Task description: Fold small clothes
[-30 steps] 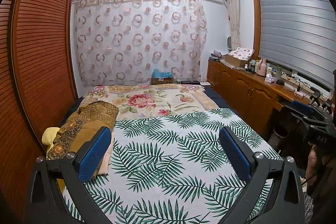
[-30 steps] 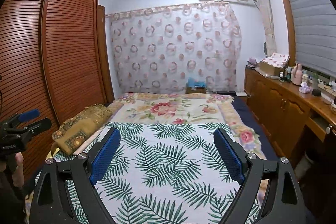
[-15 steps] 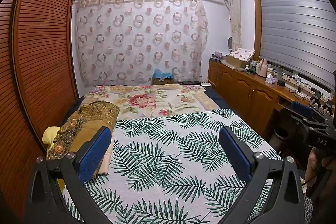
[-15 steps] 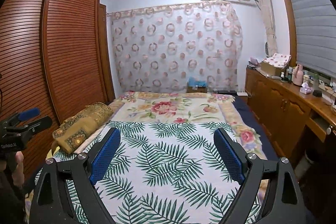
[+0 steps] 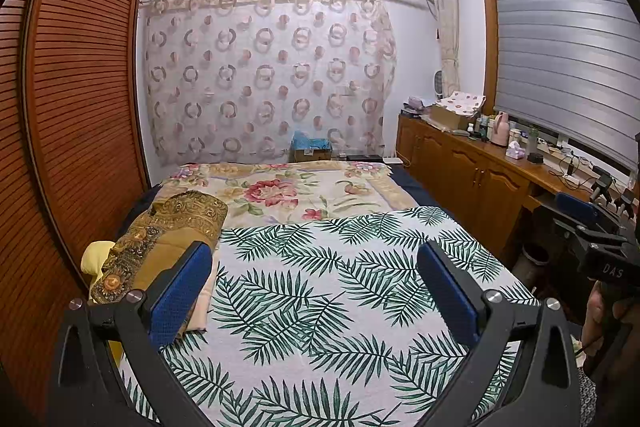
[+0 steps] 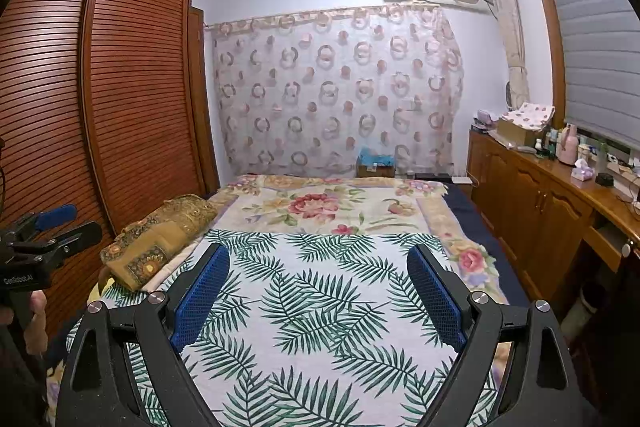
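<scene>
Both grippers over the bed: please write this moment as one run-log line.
left gripper: open, empty | right gripper: open, empty | below: white palm-leaf printed bedspread | small clothes: none seen | folding: not begun

"DAS" on right gripper (image 5: 608, 259)

Palm-leaf print cloth (image 5: 320, 287) flat (unfolded) across the bed's near half

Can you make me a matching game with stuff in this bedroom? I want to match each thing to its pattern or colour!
Things:
1. bed cover
2. blanket
3. curtain
4. wardrobe

Looks:
A. circles
B. brown wooden slats
C. green palm leaves
D. pink and red flowers

Pairs: 1-C, 2-D, 3-A, 4-B
</scene>
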A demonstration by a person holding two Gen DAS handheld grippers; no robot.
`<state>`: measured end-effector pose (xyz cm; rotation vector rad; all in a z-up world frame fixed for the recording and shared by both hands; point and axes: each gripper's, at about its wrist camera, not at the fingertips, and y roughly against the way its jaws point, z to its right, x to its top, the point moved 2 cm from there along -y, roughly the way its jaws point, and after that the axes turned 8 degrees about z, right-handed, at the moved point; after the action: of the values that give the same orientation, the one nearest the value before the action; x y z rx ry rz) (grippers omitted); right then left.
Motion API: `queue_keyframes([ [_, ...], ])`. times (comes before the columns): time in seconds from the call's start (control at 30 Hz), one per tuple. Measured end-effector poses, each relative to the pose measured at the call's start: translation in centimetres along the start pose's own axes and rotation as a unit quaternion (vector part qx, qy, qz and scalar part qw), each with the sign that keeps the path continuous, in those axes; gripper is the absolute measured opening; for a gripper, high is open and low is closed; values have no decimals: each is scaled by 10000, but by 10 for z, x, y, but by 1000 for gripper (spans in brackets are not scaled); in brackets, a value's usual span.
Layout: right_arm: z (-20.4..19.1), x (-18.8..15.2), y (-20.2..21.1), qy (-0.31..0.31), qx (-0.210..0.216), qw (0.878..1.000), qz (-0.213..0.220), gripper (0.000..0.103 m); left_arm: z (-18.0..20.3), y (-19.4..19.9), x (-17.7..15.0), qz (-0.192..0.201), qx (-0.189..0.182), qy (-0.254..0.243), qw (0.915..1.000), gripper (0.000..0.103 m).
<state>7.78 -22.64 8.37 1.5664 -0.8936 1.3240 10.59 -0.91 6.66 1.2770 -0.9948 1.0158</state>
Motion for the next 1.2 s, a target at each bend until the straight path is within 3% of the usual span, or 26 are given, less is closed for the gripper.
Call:
queue_keyframes([
  [1.2,10,1,-1,21,45,10000,-9,91,-1,0,0,-2,3,-9,10000,102],
])
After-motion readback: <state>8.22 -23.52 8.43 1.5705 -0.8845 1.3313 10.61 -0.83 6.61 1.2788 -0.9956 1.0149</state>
